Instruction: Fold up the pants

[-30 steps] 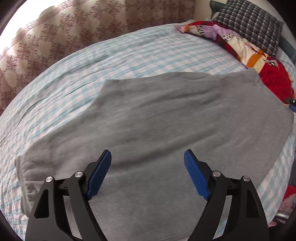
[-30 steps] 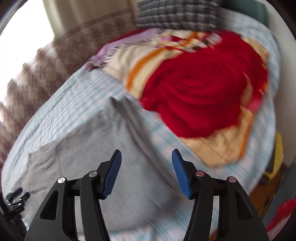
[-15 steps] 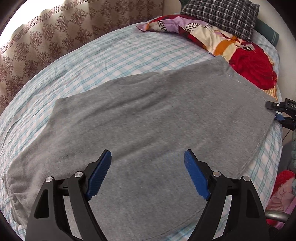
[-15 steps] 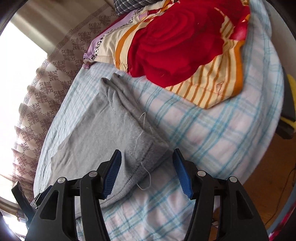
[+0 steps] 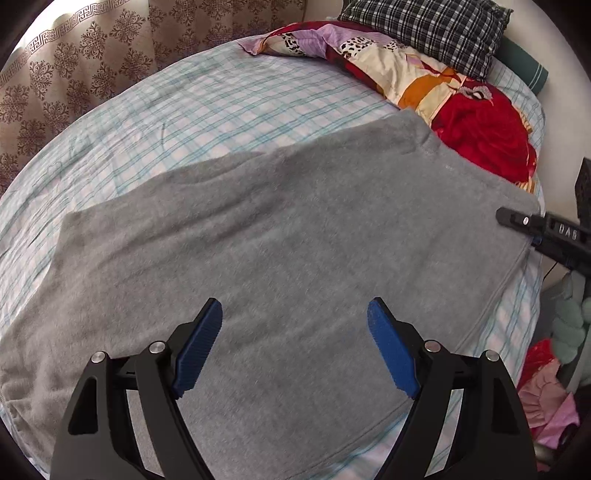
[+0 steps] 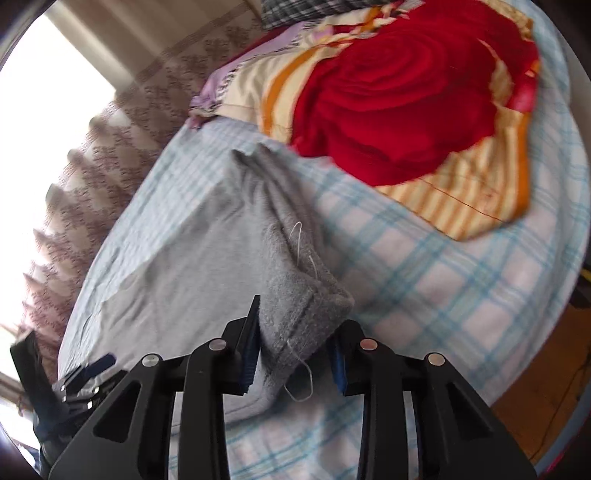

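Grey fleece pants lie spread flat across the bed. My left gripper hovers open and empty above their near part. My right gripper has closed on the near right corner of the pants, a thick hemmed edge with loose white threads. That gripper also shows at the right edge of the left wrist view, at the pants' far right corner.
The bed has a blue-checked sheet. A red and orange blanket and a checked pillow lie at the head end. A patterned curtain hangs behind. Clothes lie on the floor at right.
My right gripper moved onto the pants' corner and its fingers closed in on the fabric. The left gripper drifted a little over the pants and stayed open.
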A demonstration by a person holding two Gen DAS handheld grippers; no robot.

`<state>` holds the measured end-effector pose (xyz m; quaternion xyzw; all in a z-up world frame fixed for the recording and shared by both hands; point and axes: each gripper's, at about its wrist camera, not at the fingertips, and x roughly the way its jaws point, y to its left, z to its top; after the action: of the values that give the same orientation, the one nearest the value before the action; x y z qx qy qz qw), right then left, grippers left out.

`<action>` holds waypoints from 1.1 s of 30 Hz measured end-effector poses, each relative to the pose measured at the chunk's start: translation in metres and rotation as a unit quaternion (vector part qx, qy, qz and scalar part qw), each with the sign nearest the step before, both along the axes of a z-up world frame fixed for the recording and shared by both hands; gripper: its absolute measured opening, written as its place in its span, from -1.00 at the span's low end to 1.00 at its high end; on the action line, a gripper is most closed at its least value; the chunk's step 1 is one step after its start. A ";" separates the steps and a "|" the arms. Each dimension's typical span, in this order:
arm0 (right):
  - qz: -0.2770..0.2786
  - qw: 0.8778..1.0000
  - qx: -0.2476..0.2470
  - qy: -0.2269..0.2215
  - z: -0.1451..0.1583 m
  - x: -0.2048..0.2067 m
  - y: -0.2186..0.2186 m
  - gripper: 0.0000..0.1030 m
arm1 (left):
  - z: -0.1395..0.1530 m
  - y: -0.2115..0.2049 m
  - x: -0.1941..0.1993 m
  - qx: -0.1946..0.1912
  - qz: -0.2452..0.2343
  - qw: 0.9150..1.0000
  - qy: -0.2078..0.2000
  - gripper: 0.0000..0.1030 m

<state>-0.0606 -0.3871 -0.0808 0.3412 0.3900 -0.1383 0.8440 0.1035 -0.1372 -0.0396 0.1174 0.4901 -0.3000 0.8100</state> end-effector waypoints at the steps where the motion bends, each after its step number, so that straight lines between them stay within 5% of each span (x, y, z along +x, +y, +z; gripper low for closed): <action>1: -0.002 1.000 -0.001 -0.002 -0.001 0.001 -0.001 -0.38 | 0.003 -0.003 0.002 -0.004 0.000 1.000 0.002 0.60; 8: 0.006 1.000 -0.001 -0.015 0.001 0.003 -0.001 -0.51 | 0.016 -0.041 0.021 -0.037 -0.009 0.999 0.039 0.60; 14: 0.068 0.986 -0.151 -0.022 0.036 0.010 0.046 -0.57 | 0.024 -0.079 0.037 -0.071 -0.026 0.994 0.080 0.67; 23: 0.130 0.957 -0.257 -0.019 0.047 0.016 0.099 -0.58 | 0.047 -0.128 0.058 -0.132 -0.052 0.979 0.144 0.78; 33: 0.164 0.943 -0.290 -0.020 0.046 0.019 0.129 -0.59 | 0.034 -0.171 0.062 -0.084 -0.096 0.976 0.176 0.88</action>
<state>-0.0414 -0.2579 -0.0345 0.0159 0.3669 -0.0983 0.9249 0.1654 -0.3077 -0.0051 0.0408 0.5848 -0.4321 0.6853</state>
